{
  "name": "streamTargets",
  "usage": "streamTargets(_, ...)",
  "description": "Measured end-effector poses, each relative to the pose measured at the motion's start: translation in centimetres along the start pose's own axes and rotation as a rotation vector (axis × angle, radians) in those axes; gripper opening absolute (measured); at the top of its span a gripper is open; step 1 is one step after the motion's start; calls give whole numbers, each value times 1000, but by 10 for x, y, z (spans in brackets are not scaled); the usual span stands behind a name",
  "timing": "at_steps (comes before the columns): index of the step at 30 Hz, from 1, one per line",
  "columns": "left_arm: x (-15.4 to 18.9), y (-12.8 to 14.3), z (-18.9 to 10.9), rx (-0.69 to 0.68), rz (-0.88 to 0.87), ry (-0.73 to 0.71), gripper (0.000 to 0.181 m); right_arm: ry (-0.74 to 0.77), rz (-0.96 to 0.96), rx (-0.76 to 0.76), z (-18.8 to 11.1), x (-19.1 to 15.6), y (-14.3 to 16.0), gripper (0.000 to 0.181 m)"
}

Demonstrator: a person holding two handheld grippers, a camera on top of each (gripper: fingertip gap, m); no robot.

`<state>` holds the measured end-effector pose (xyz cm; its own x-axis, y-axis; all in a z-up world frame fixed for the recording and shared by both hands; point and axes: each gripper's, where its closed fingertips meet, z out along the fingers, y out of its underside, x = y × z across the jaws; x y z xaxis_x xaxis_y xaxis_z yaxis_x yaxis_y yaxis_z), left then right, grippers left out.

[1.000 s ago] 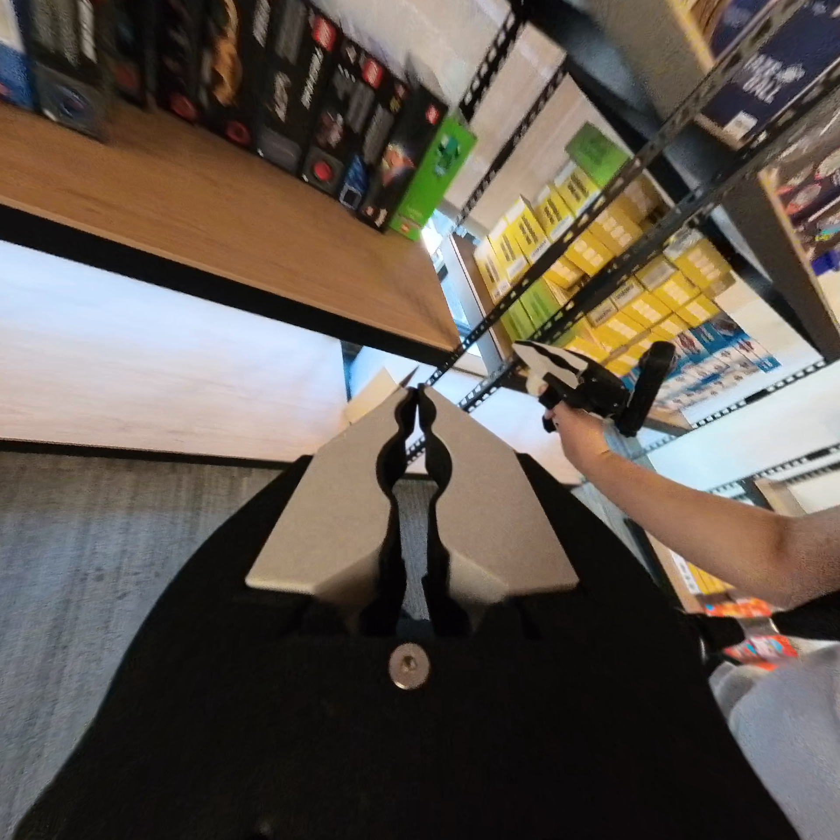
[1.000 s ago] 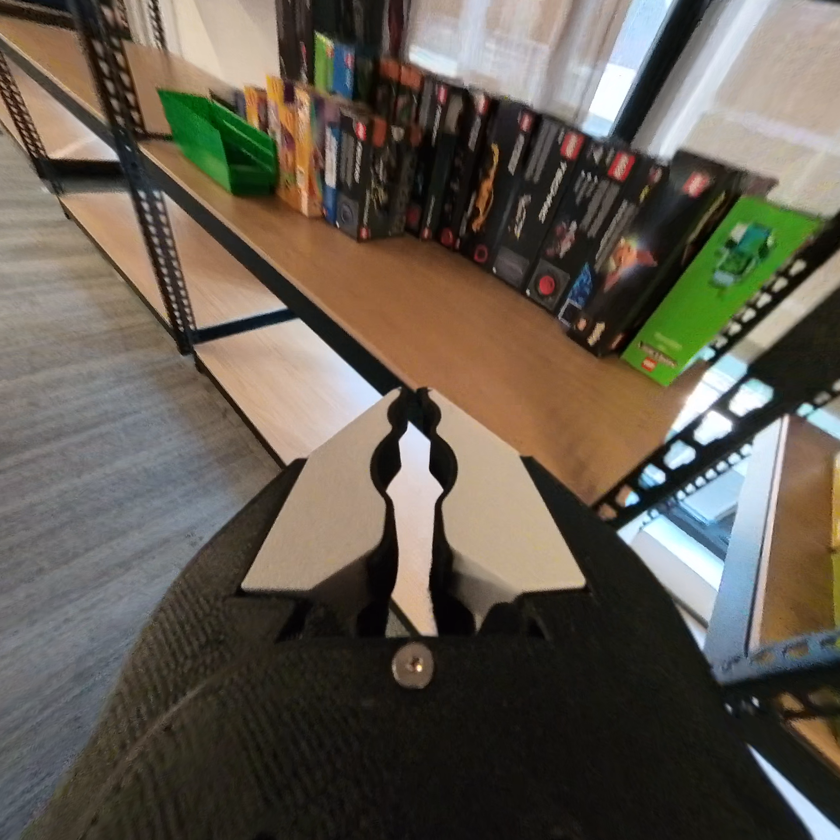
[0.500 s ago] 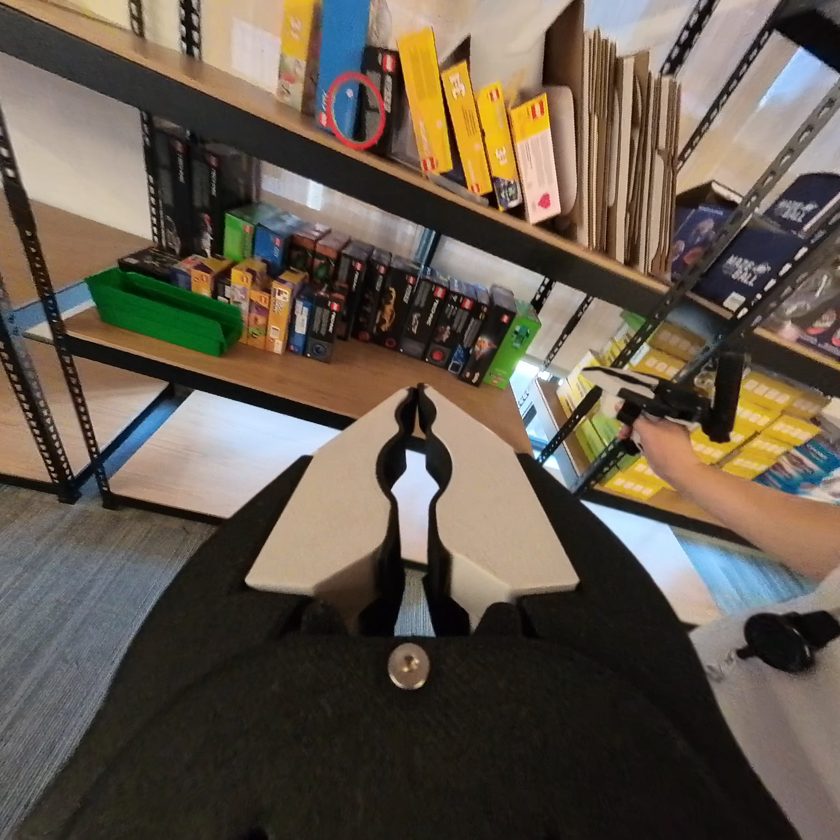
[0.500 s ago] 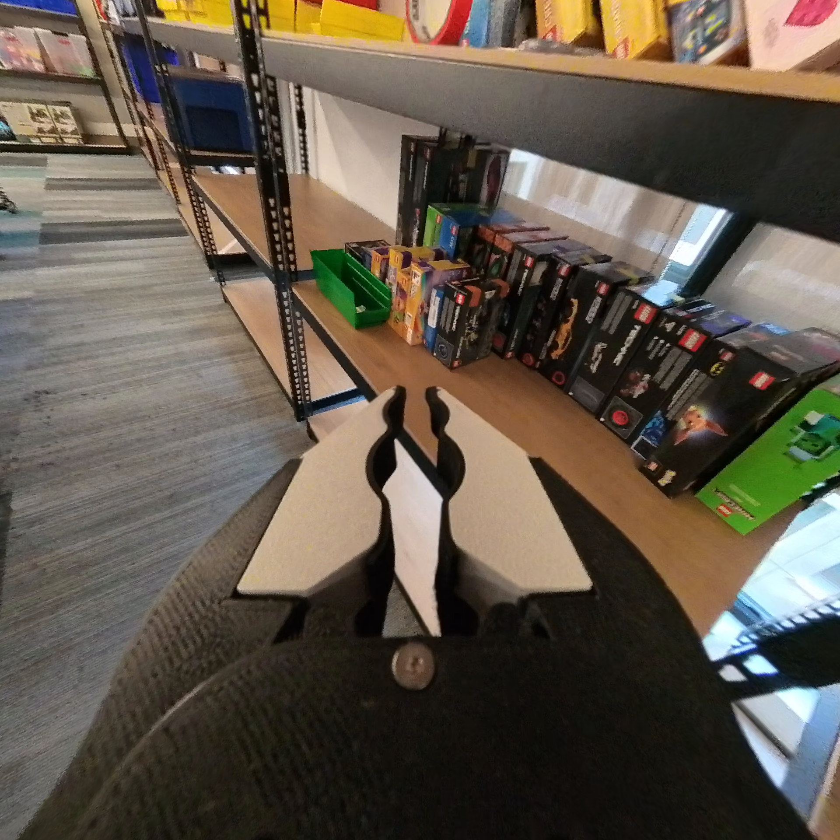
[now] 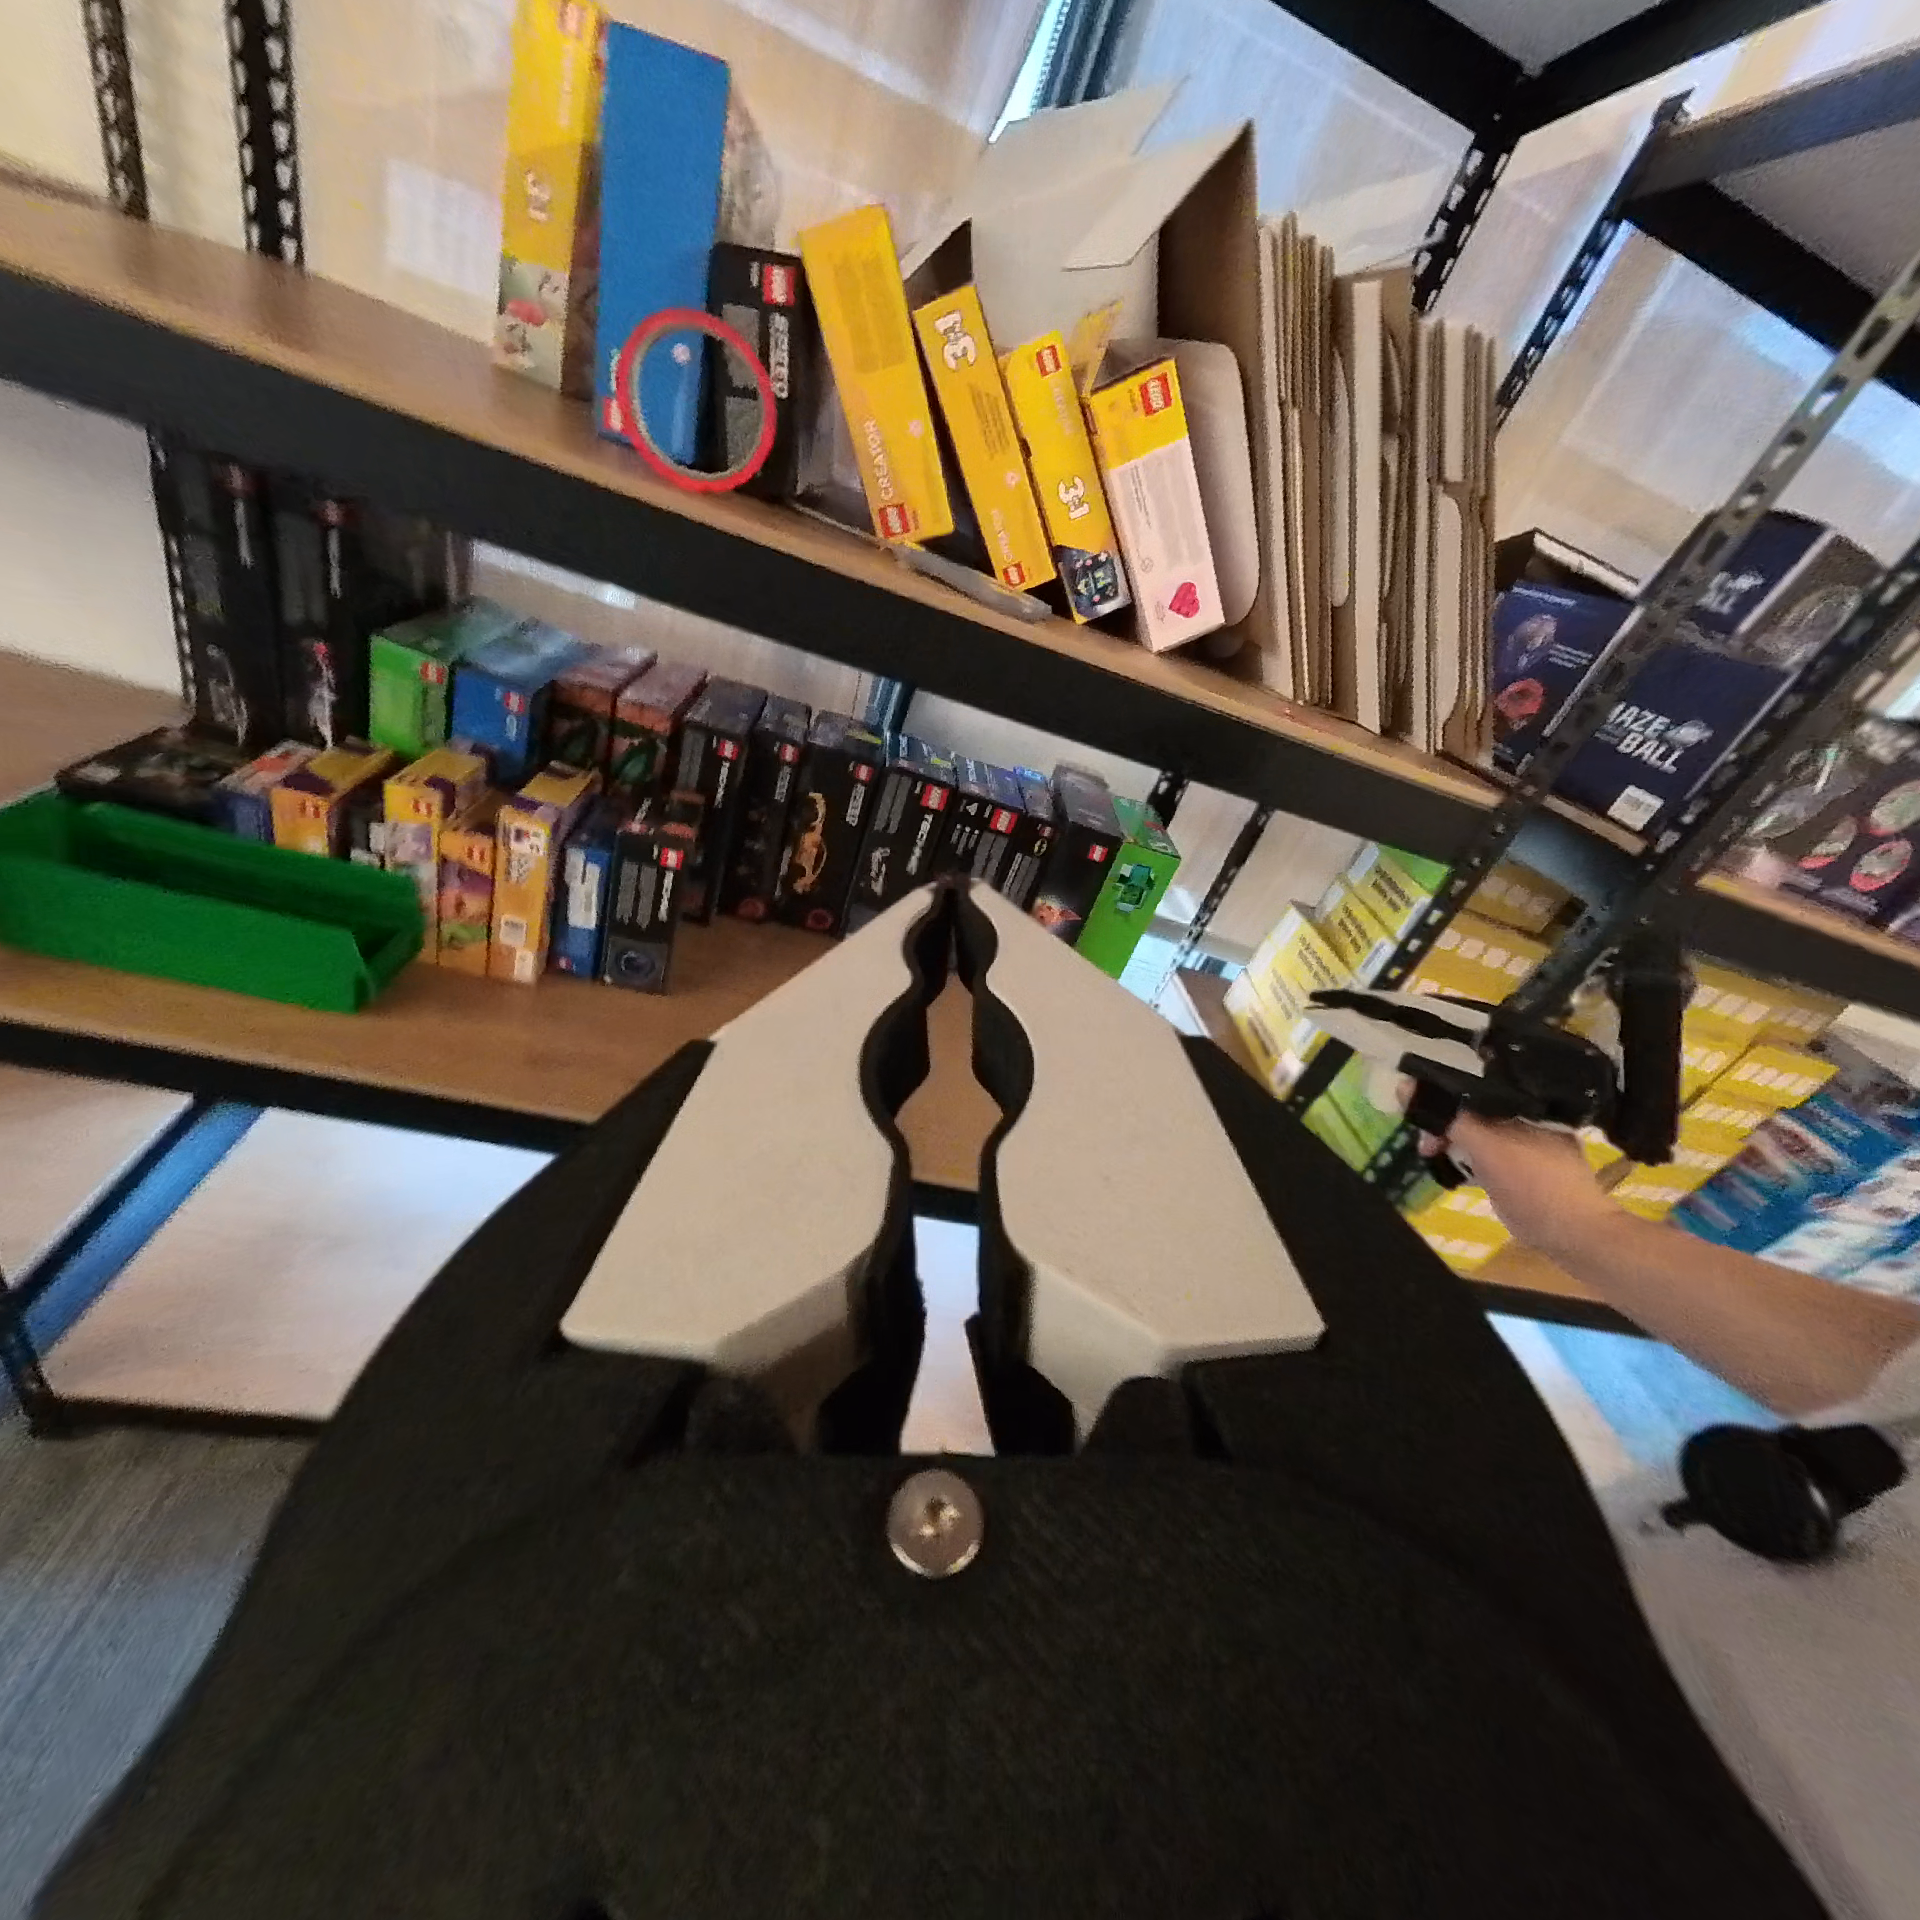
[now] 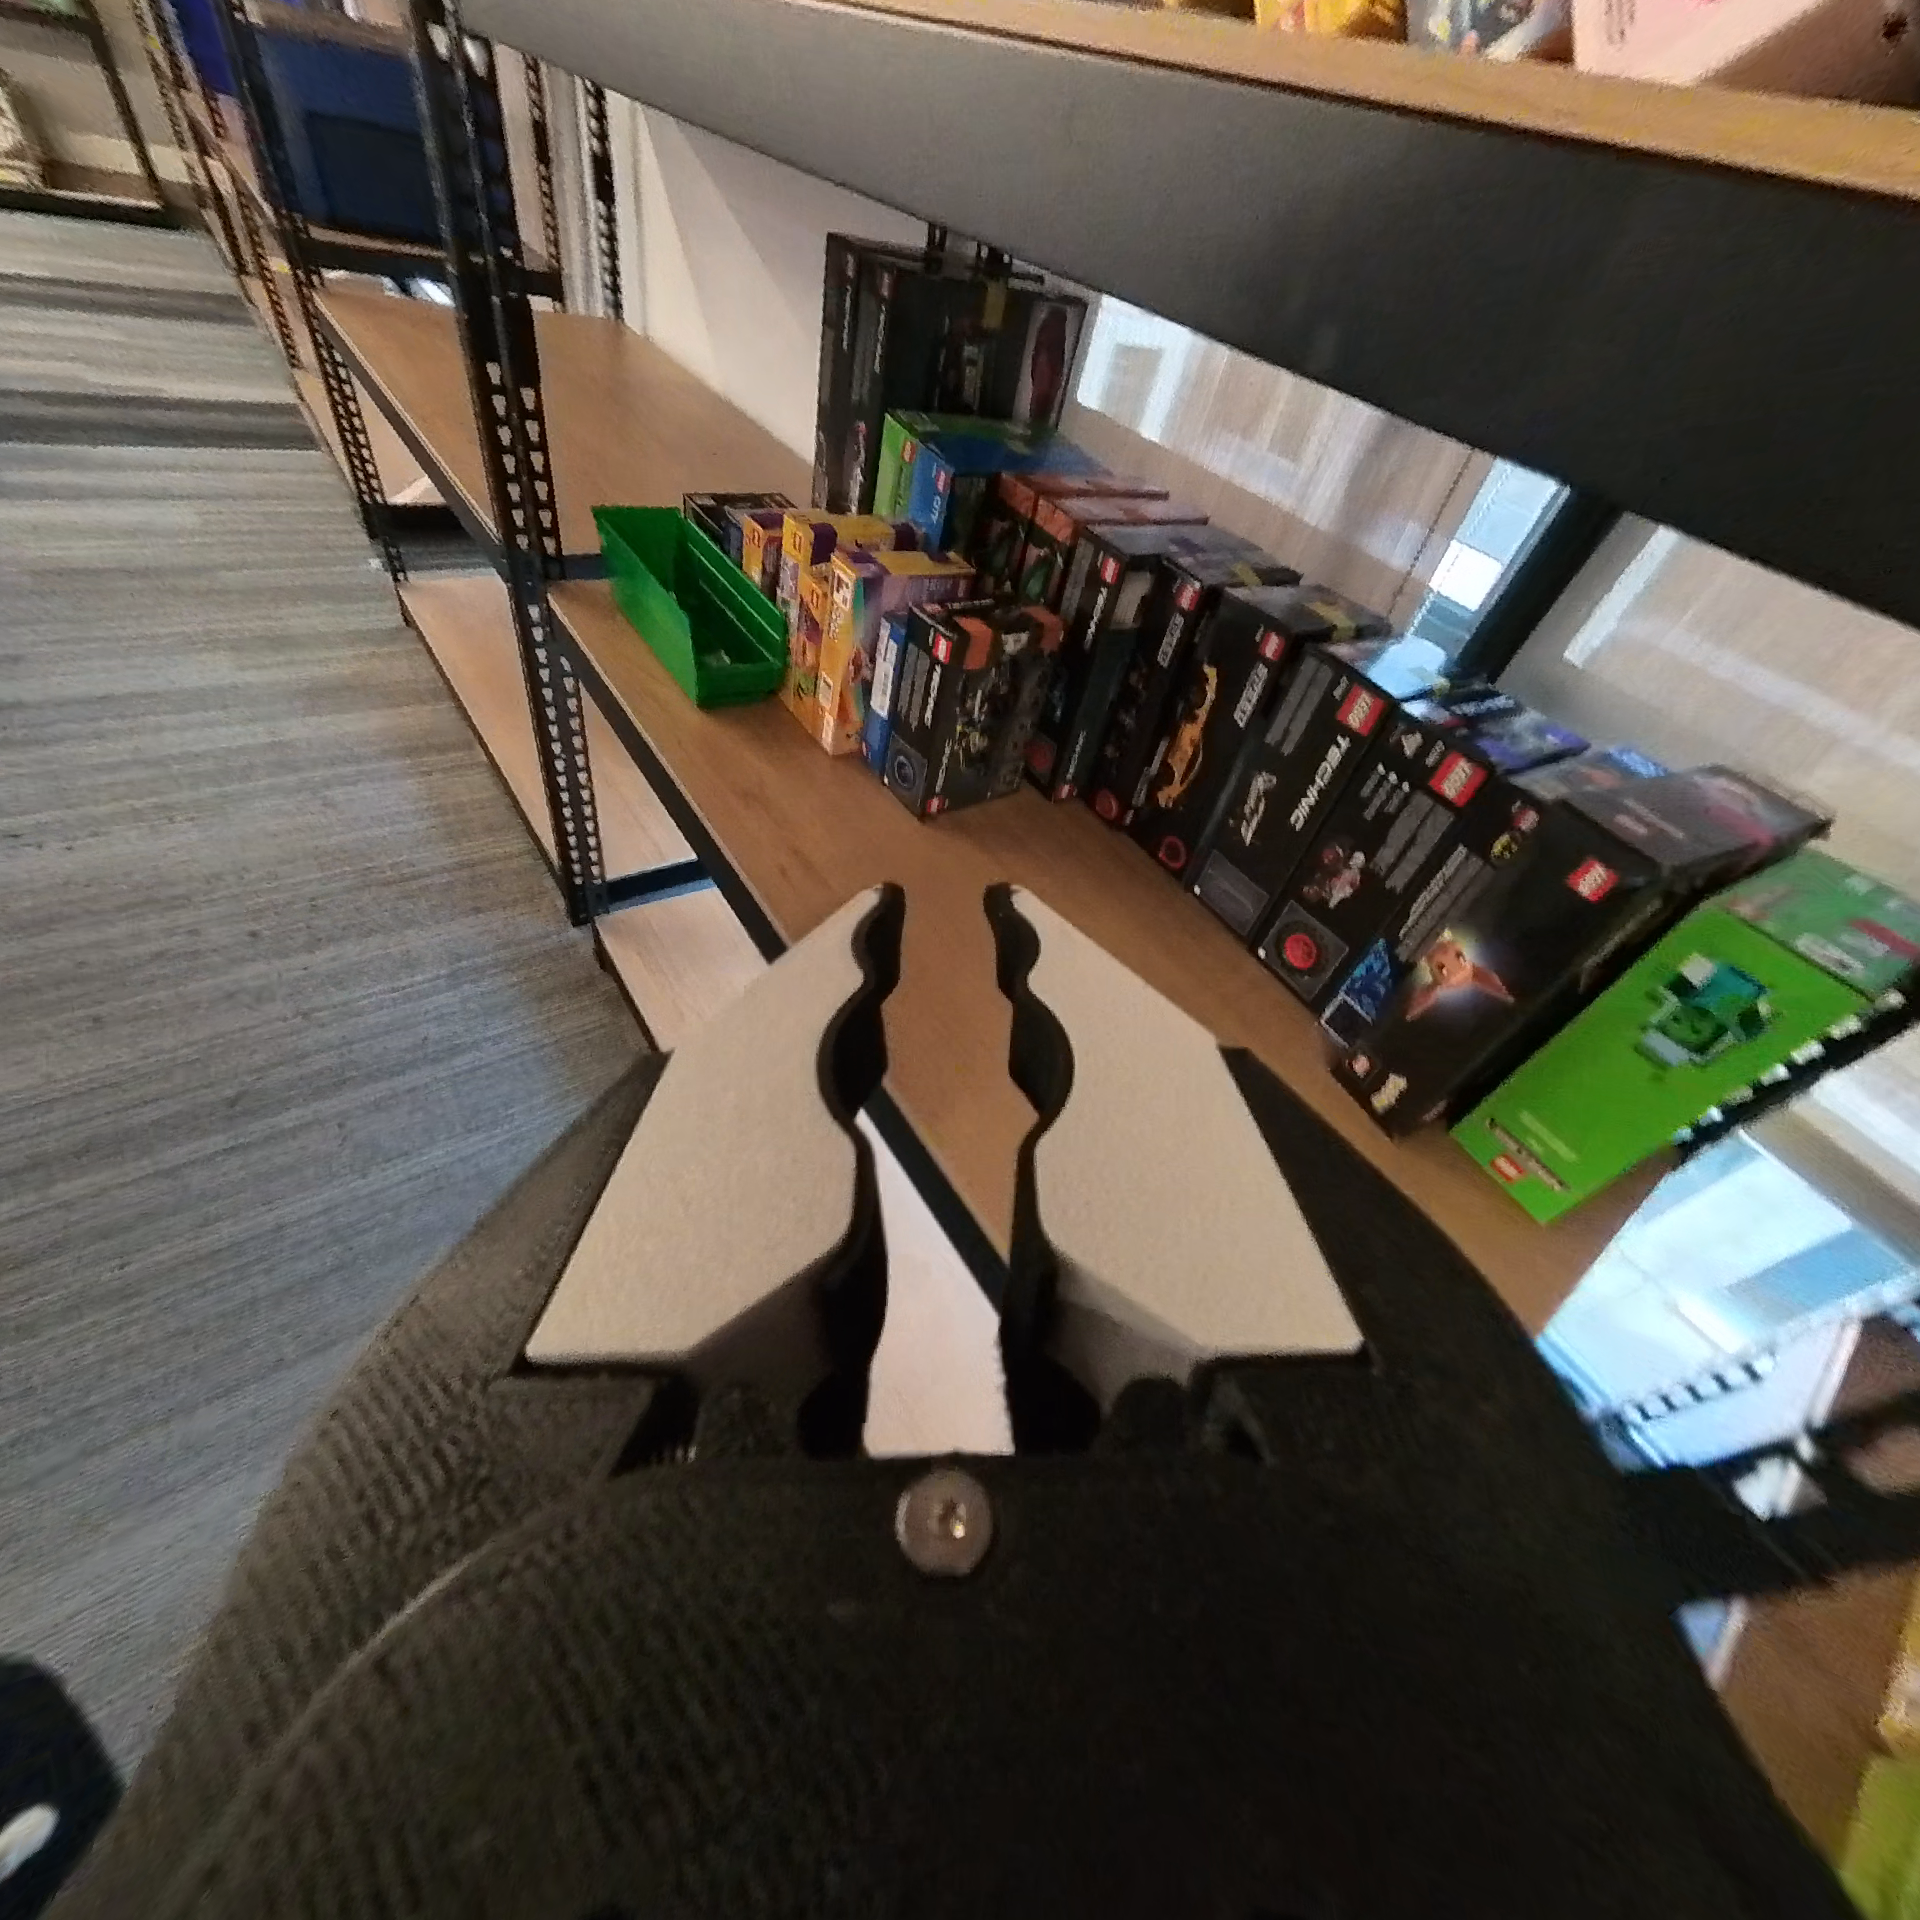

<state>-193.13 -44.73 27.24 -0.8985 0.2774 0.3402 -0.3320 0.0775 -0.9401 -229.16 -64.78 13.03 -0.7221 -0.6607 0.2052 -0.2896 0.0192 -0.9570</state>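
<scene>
black boxes (image 6: 1226, 717) beyond empty right tongs (image 6: 943, 902).

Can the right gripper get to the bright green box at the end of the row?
Probably yes. The right gripper is open and empty, and the shelf in front of the green box looks bare.
</scene>
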Motion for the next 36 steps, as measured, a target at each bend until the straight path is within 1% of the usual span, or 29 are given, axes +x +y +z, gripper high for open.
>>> streamTargets(3, -8, -8, 37, -7, 81, -6, 0, -24, 25, 53, 25, -1, -19, 16)
streamTargets(5, -19, -8, 59, -33, 111, -9, 0, -48, 84, 82, 38, -5, -42, 17)
streamTargets(7, -30, -9, 80, -74, 117, 25, 0, -49, 112, 106, 48, -9, -66, 17)
streamTargets(9, -45, -14, 97, -97, 133, 67, 3, -25, 66, 125, 58, -13, -83, 20)
streamTargets(12, -82, -30, 114, -98, 177, 95, 3, 33, -13, 139, 77, -22, -103, 33)
streamTargets(14, -111, -41, 122, -111, 201, 134, 3, 76, -30, 151, 94, -35, -118, 43)
streamTargets(17, -159, -59, 126, -155, 212, 196, 6, 121, 28, 197, 135, -67, -147, 48)
streamTargets(18, -175, -65, 125, -172, 214, 223, 8, 115, 60, 224, 154, -82, -159, 47)
streamTargets(20, -207, -81, 123, -185, 241, 251, 9, 49, 98, 270, 198, -116, -187, 47)
streamTargets(22, -237, -95, 120, -171, 266, 243, 9, 4, 58, 246, 240, -144, -216, 49)
streamTargets(25, -275, -98, 116, -185, 249, 232, 10, -19, 8, 302, 282, -173, -266, 49)
streamTargets(27, -295, -91, 116, -209, 206, 245, 12, -30, 5, 309, 305, -188, -288, 49)
streamTargets(29, -311, -85, 121, -227, 171, 254, 14, -22, -10, 298, 322, -197, -301, 50)
streamTargets(31, -323, -89, 131, -206, 142, 263, 14, -9, -38, 295, 332, -199, -312, 50)
streamTargets(33, -327, -96, 145, -180, 101, 292, 17, 29, -75, 291, 337, -191, -321, 50)
streamTargets(36, -329, -107, 169, -176, 86, 329, 22, 111, -93, 289, 340, -164, -334, 52)
